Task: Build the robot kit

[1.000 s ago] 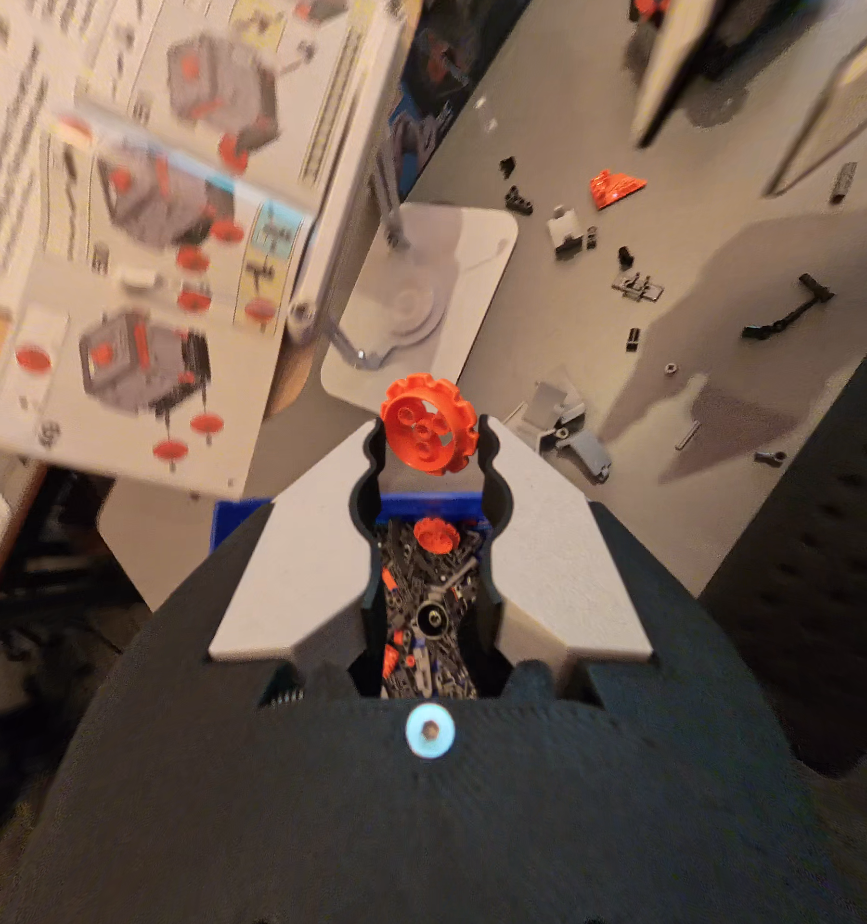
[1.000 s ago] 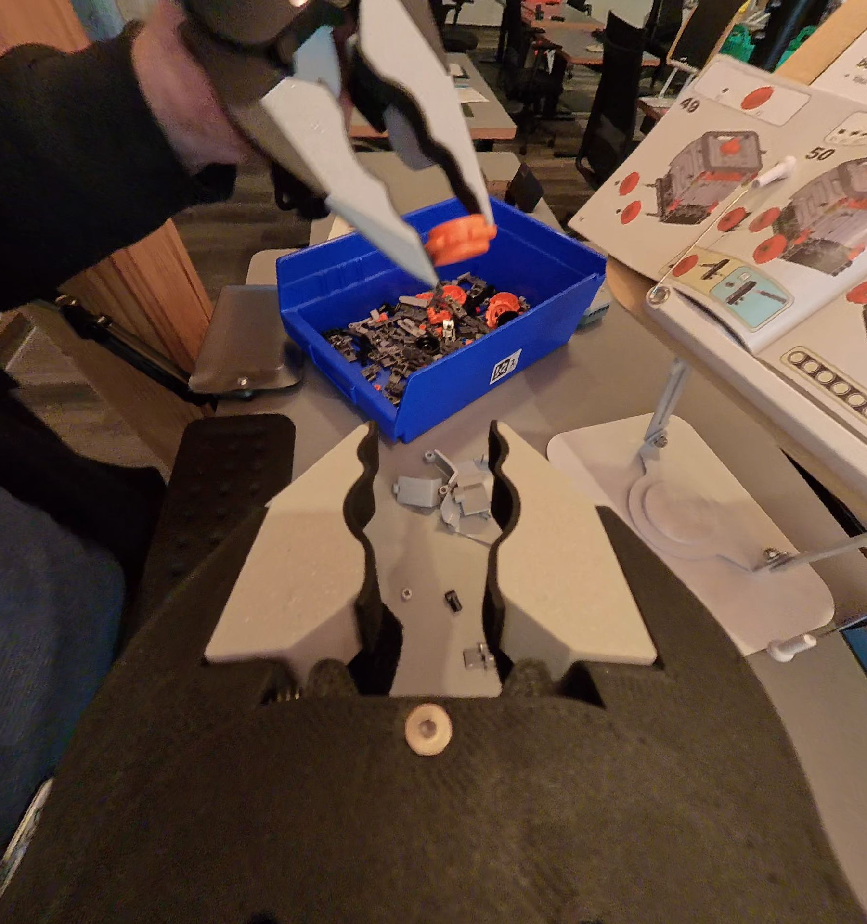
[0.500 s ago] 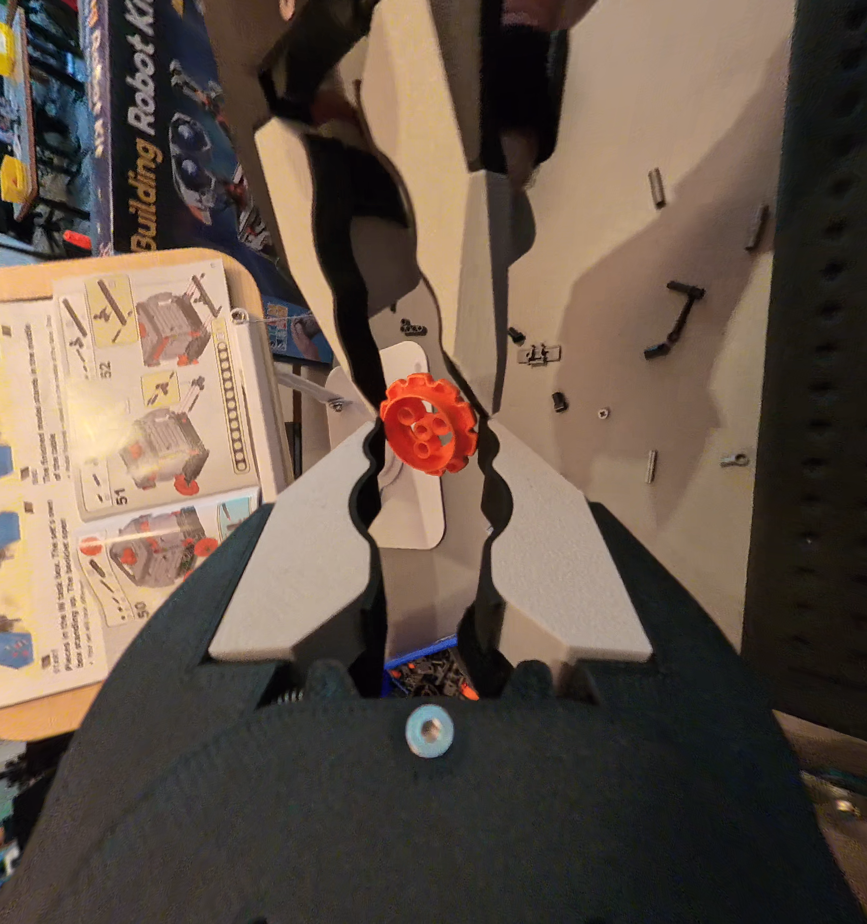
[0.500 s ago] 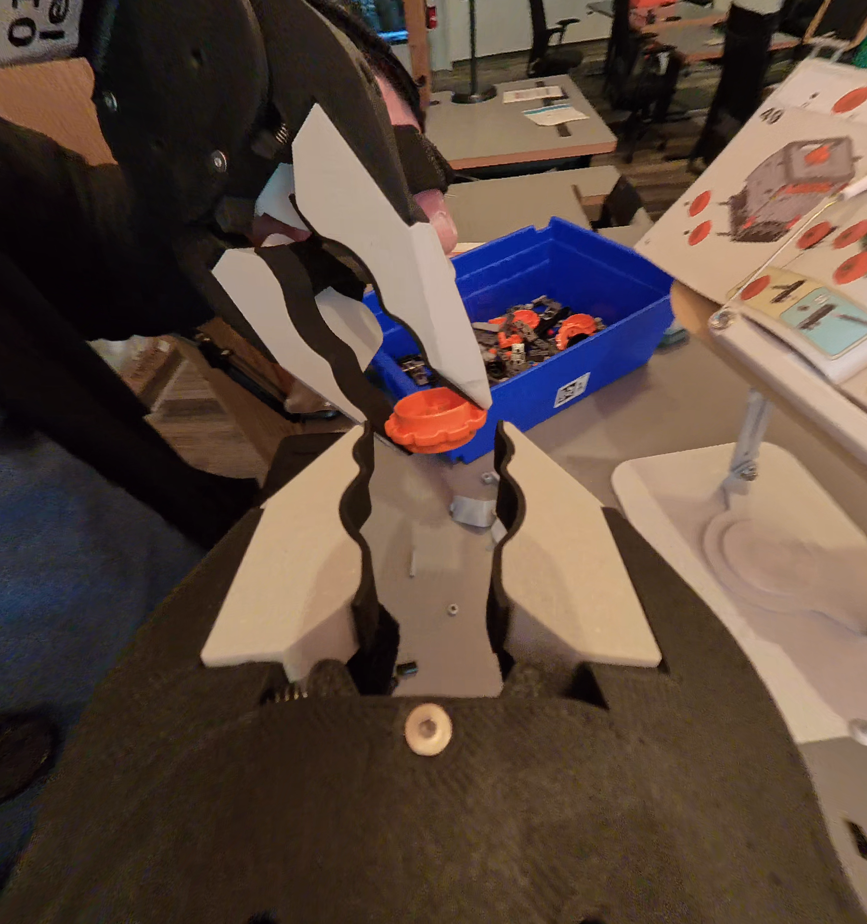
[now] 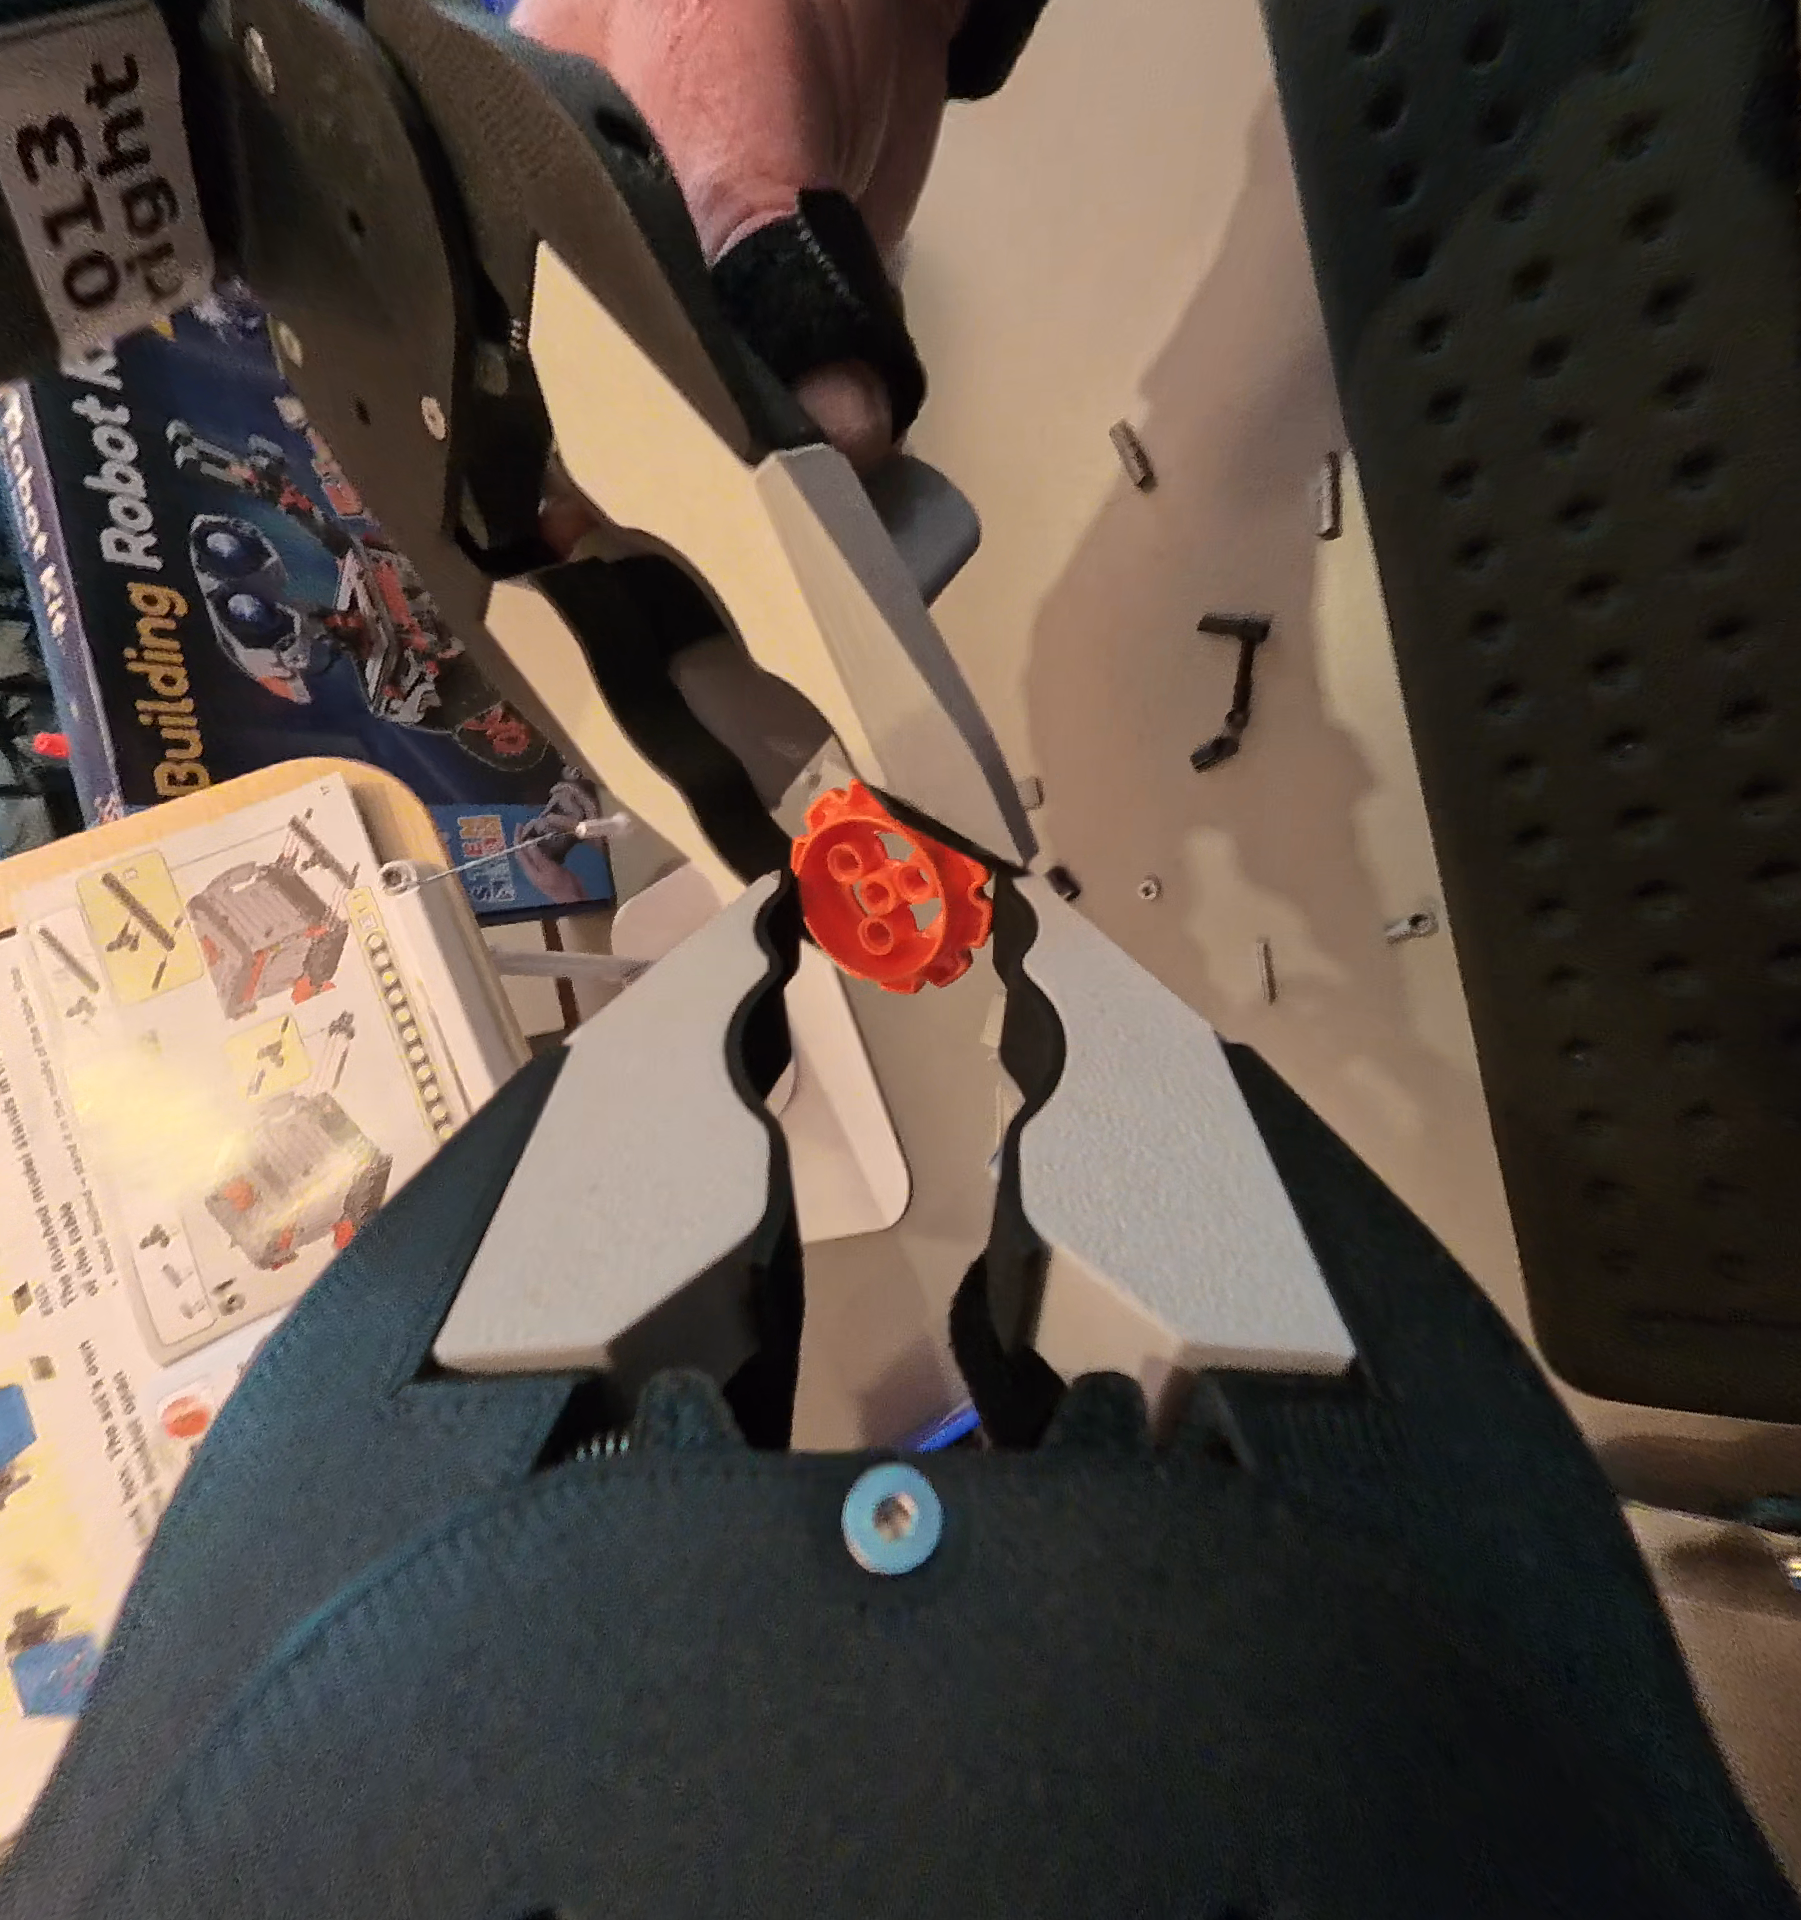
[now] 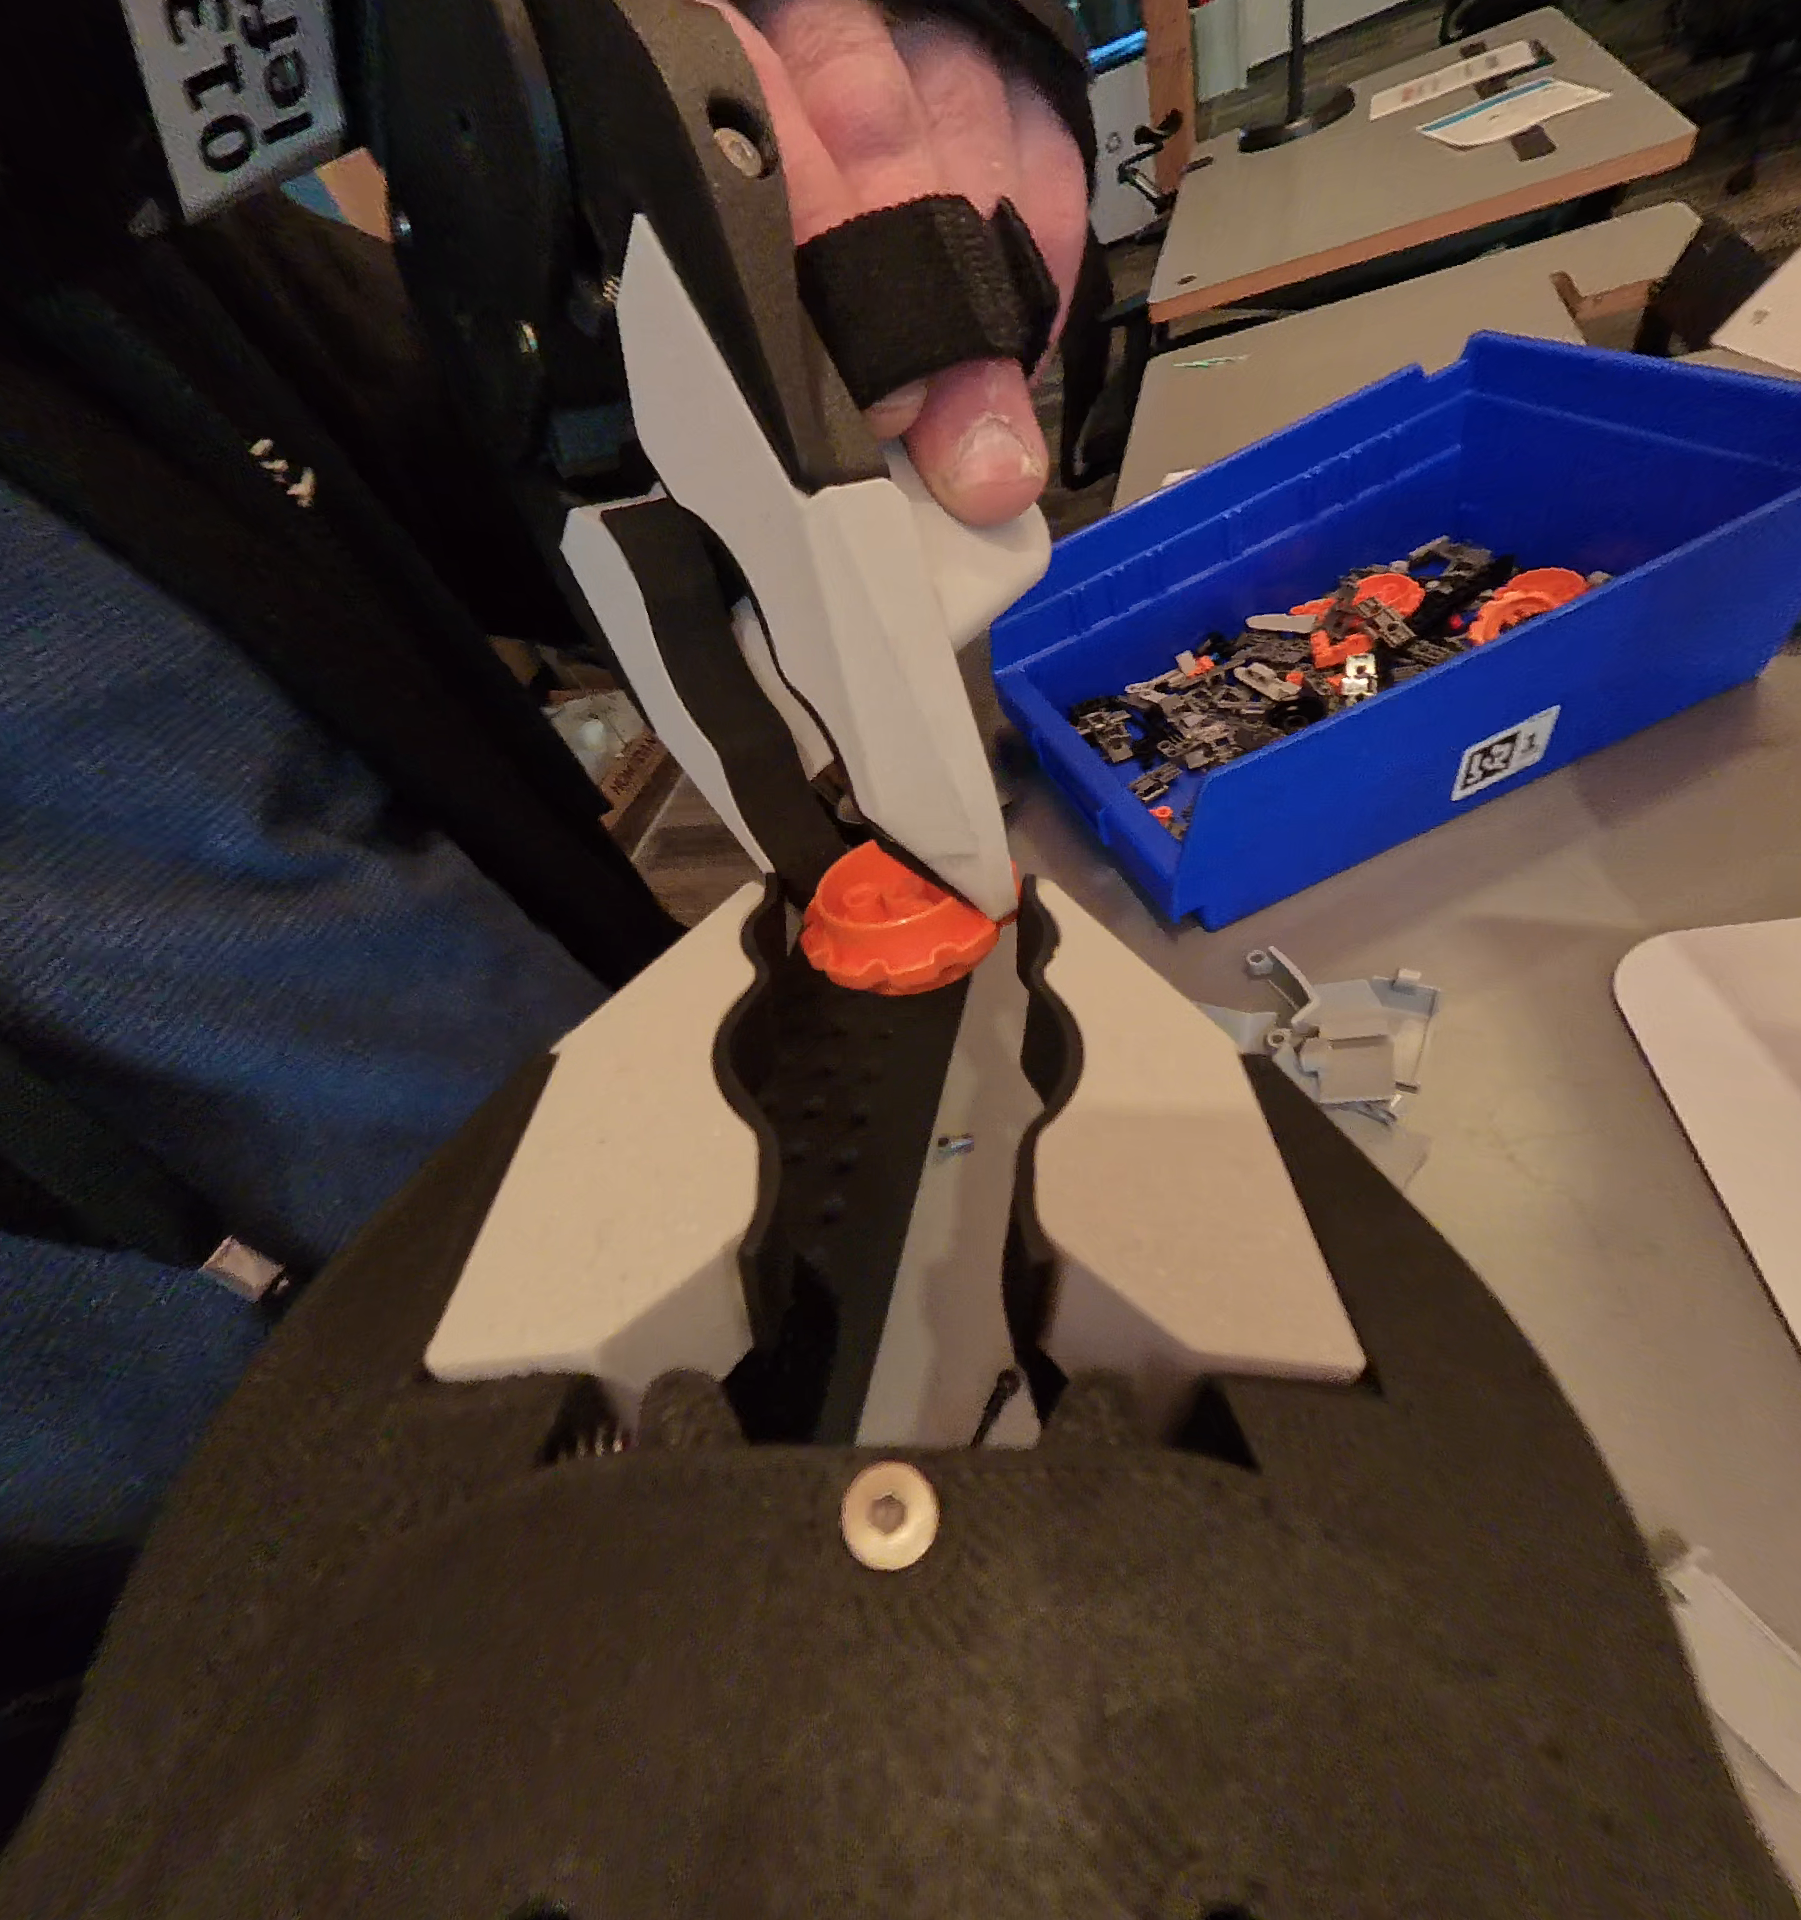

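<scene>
My left gripper is shut on an orange toothed wheel and holds it in the air by its rim. My right gripper is open, and its two fingertips stand on either side of the same orange wheel, close to it, with a small gap still showing. In the right wrist view the left gripper's grey fingers come down from above onto the wheel. In the left wrist view the right gripper's fingers reach in from the top. A person's hand holds each gripper.
A blue bin with several small black, grey and orange parts stands on the grey table behind. A pile of grey parts and a white stand base lie to the right. An instruction booklet, a kit box and a black perforated pad are nearby.
The left gripper carried the orange wheel from above the blue bin to the right gripper. The two grippers closed in, and the wheel now sits between the right gripper's open fingertips.
</scene>
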{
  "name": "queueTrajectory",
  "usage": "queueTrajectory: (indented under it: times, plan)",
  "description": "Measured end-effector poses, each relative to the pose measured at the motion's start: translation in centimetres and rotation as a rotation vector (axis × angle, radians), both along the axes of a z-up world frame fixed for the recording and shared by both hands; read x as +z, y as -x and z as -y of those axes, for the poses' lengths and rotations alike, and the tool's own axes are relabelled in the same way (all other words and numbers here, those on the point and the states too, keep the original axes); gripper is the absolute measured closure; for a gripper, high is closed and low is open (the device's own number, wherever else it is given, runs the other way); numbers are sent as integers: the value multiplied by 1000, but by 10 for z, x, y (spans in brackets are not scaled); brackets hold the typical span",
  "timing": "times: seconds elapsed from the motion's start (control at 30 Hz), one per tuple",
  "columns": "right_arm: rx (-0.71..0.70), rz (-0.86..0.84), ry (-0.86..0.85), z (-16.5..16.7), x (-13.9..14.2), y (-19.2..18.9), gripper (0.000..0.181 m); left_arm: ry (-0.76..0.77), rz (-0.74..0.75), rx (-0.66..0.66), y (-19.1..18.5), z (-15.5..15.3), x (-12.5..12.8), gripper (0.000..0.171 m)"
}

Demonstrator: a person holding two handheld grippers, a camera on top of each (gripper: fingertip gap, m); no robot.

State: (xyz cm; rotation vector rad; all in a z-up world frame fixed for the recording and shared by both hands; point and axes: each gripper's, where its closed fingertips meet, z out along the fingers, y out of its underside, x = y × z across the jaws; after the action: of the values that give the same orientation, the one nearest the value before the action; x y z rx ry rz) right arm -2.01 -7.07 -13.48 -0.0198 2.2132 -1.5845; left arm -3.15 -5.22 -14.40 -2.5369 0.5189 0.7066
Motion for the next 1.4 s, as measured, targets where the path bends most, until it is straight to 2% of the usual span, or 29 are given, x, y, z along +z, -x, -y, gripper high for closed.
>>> queueTrajectory:
  times: [0.1, 0.23, 0.3, 0.47, 0.53, 0.67, 0.8, 0.93, 1.0, 1.17, 1.4]
  plan:
    - [6, 46, 31, -4, 4, -1, 146, -20, 9, -28, -5, -4, 3, 136]
    - [-44, 202, 92, -7, 14, 6, 143, -14, -35, -23, -1, -7, 5, 137]
    - [-102, 213, 54, -8, 7, 12, 152, 1, -64, -17, 2, -9, 2, 137]
    - [-193, 244, 15, -15, -1, 20, 162, 34, -113, 0, 9, -13, -7, 135]
    - [-224, 271, 47, -20, 2, 27, 169, -9, -138, 17, 15, -19, -4, 133]
    - [-304, 307, 131, -35, 7, 41, 170, -86, -147, 88, 28, -23, 1, 136]
    - [-398, 321, 241, -53, 20, 55, 170, -298, -89, 221, 42, -28, 13, 130]
    - [-466, 281, 305, -65, 28, 61, 170, -524, 121, 307, 45, -39, 15, 125]
    - [-475, 299, 314, -68, 28, 61, 170, -613, 204, 285, 39, -52, 18, 122]
    - [-475, 359, 359, -72, 28, 58, 169, -650, 142, 261, 39, -66, 17, 137]
    - [-514, 371, 385, -83, 31, 58, 169, -723, 198, 254, 38, -77, 21, 138]
